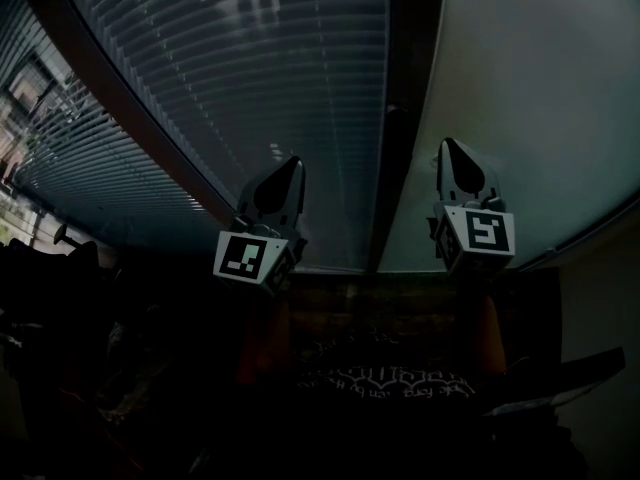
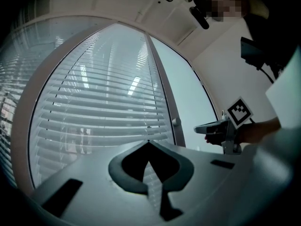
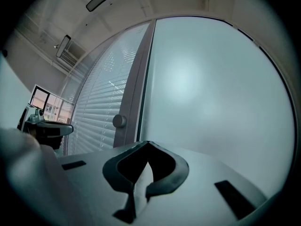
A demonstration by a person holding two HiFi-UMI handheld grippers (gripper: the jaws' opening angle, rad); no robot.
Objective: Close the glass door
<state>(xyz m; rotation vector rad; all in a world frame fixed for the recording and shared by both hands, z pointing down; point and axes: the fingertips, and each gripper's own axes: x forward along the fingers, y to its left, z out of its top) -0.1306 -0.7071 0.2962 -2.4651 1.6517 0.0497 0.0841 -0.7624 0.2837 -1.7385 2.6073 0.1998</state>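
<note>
The glass door, its pane backed by slatted blinds, stands straight ahead and fills the left and middle of the head view. A pale frame runs up its right edge and carries a small round knob. To the right of that is a plain frosted panel. The left gripper faces the blinds with its fingers together and nothing between them. The right gripper faces the frosted panel just right of the knob, its fingers also pressed together and empty. Neither gripper visibly touches the door, and I cannot tell from these views whether the door is fully home or slightly ajar. With both pairs of fingers closed, this looks like a push and not a grasp. It would go best with the closed tips set on the frame near the knob, because the solid edge takes the force and smooth glass invites a slip. Hold the gripper level and square to the surface, and press slowly and evenly until the edge seats against the frosted panel. A sideways shove could skid the tips across the pane or rattle the blinds.
</note>
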